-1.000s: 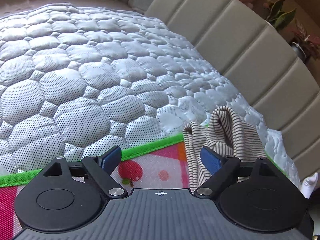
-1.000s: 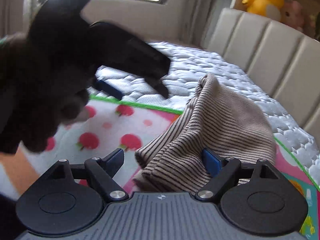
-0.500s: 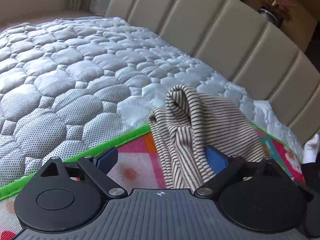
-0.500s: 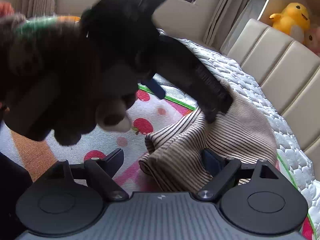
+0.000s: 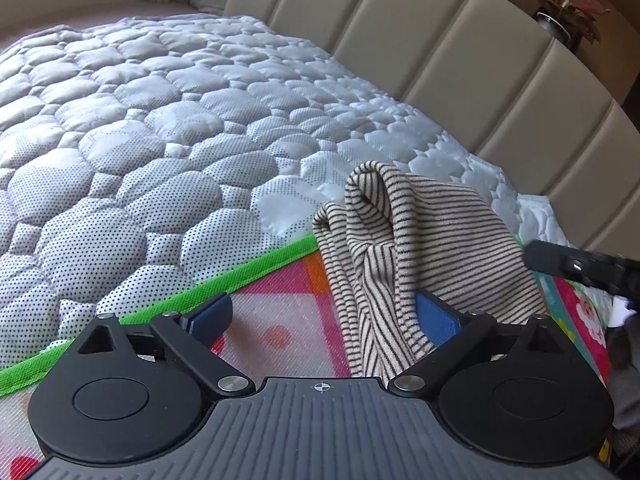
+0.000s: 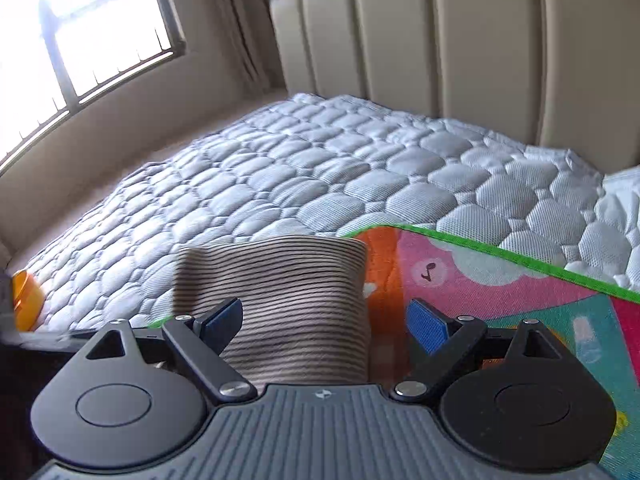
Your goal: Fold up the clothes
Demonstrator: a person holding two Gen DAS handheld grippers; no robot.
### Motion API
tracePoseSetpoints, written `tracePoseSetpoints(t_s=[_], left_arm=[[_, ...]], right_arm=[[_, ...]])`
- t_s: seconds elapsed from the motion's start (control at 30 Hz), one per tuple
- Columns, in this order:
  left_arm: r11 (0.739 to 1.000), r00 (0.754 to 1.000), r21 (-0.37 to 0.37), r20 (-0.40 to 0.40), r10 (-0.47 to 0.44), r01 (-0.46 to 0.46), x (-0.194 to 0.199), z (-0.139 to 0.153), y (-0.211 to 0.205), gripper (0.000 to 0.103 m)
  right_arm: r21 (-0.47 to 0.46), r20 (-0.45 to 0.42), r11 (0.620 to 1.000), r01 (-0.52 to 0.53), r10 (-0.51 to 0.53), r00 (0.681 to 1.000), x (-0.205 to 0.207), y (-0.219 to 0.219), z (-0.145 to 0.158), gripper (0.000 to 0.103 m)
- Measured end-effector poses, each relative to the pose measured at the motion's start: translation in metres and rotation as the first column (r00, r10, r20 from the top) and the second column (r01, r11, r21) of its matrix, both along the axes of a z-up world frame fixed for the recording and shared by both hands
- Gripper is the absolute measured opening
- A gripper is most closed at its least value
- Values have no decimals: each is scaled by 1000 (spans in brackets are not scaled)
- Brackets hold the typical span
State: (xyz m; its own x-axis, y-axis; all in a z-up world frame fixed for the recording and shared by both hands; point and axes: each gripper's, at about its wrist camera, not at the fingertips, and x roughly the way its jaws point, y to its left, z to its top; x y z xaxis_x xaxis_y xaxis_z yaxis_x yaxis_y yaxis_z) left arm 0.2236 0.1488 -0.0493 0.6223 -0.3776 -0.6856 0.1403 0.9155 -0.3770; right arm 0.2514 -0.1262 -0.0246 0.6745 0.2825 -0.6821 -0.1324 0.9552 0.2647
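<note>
Striped garment (image 5: 420,236) bunched on mat (image 5: 280,312), folds run away from left tool (image 5: 324,316); both tools (image 6: 324,320) spread.

The garment (image 5: 432,236) is soft knit cloth, finely striped and matt. The mattress (image 5: 160,152) is quilted fabric with a satin sheen and dotted texture. The mat (image 6: 500,280) at 3 o'clock looks smooth and printed, with a cloth-bound edge. The headboard (image 6: 480,52) is smooth padded leatherette. The left gripper (image 5: 324,316) is matt black plastic with metal rivets.
</note>
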Motion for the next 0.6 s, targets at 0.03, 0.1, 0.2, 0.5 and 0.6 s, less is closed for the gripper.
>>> tracePoseSetpoints(t_s=[0.03,0.1,0.2,0.5,0.6], left_arm=[[1000,1000,0,1,-2,2,0,0,0,101],[1000,1000,-1,2,-6,6,1,-1,1,101],[1000,1000,12,3,-6,6,1,-1,2,101],[996,999,77,11,33,-33,2,1,12,103],[997,1000,80,19,18,-19,1,1,8,103]], right_arm=[[25,-35,999,22,-21,999,8,0,-8,90],[90,-87,995,40,-32,996,18,2,-17,85],[131,-15,991,-20,23,1000,10,18,0,80],[53,45,996,-72,70,997,-9,27,9,79],[90,-2,995,-37,37,999,-10,15,-3,79]])
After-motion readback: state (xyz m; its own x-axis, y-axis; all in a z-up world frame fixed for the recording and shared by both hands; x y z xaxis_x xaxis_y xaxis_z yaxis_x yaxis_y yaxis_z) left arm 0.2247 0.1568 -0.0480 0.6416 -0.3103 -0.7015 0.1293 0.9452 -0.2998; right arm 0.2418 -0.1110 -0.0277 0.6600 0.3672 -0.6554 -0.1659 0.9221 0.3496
